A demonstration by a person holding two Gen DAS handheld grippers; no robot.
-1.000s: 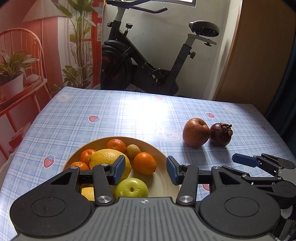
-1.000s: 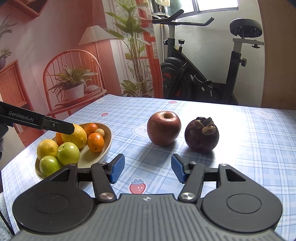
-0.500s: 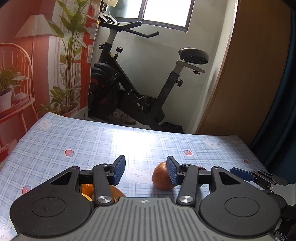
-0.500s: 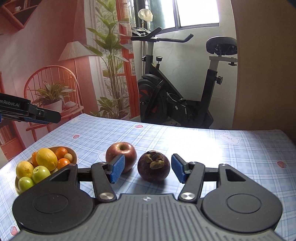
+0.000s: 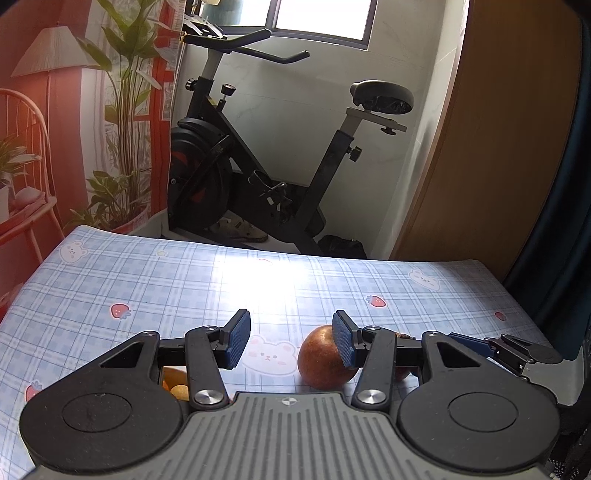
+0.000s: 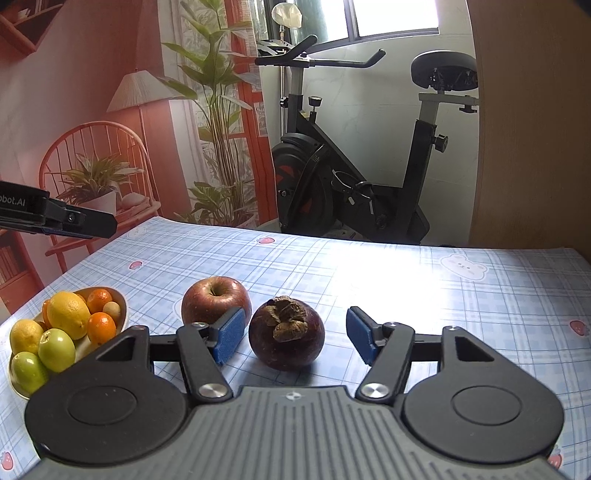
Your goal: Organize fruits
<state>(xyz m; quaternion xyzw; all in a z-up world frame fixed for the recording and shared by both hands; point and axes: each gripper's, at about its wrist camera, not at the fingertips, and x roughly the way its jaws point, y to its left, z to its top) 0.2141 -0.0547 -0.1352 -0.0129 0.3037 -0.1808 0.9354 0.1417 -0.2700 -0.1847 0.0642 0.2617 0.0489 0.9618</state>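
Two fruits sit loose on the table [image 6: 424, 295], right of the bowl [image 6: 123, 306]: apple [image 6: 216, 299], then mangosteen [image 6: 286, 339]. Left tongs [image 5: 291, 338] hang open, empty. Right tongs [image 6: 295, 334], just widened, straddle the mangosteen without touching, likely for pickup.

This is a room in a home. A table [image 6: 424, 280] wears a blue checked cloth printed with bears and strawberries, and a bowl [image 6: 123, 306] of mixed fruit sits on it. Just beyond the table stands a black exercise bike [image 6: 354, 177] against a white wall, under a bright window [image 6: 395, 16]. To the left hangs a backdrop [image 6: 110, 92] picturing a lamp, a chair and potted plants. A wooden panel [image 5: 498, 129] rises on the right.
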